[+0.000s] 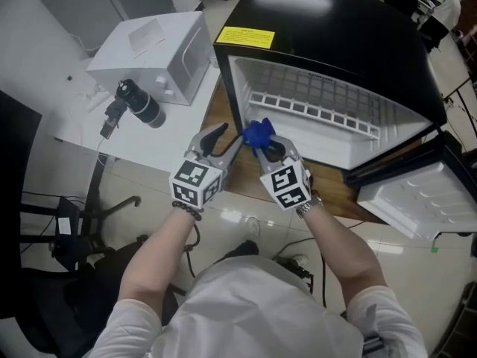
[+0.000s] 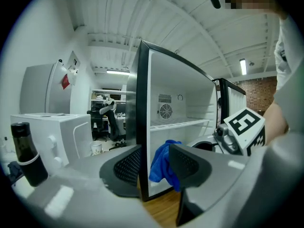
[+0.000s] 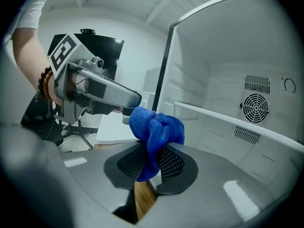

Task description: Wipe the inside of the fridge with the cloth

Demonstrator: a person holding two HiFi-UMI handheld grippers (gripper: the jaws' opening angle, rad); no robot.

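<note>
The black fridge (image 1: 339,32) stands open in front of me, its white inside (image 1: 328,125) crossed by a white shelf (image 3: 228,118). My right gripper (image 1: 270,146) is shut on a blue cloth (image 1: 258,133), which bunches above its pads (image 3: 154,132) just outside the fridge's left front edge. In the right gripper view, the cloth hangs down between the jaws of the right gripper (image 3: 151,163). My left gripper (image 1: 223,136) is open right beside it on the left. In the left gripper view, the cloth (image 2: 161,163) shows just beyond the spread jaws of the left gripper (image 2: 156,167).
The fridge door (image 1: 417,200) is swung open at the right. A white microwave (image 1: 153,51) and a black bottle (image 1: 138,103) stand on a white table (image 1: 141,144) to the left. The fridge rests on a wooden board (image 1: 246,181).
</note>
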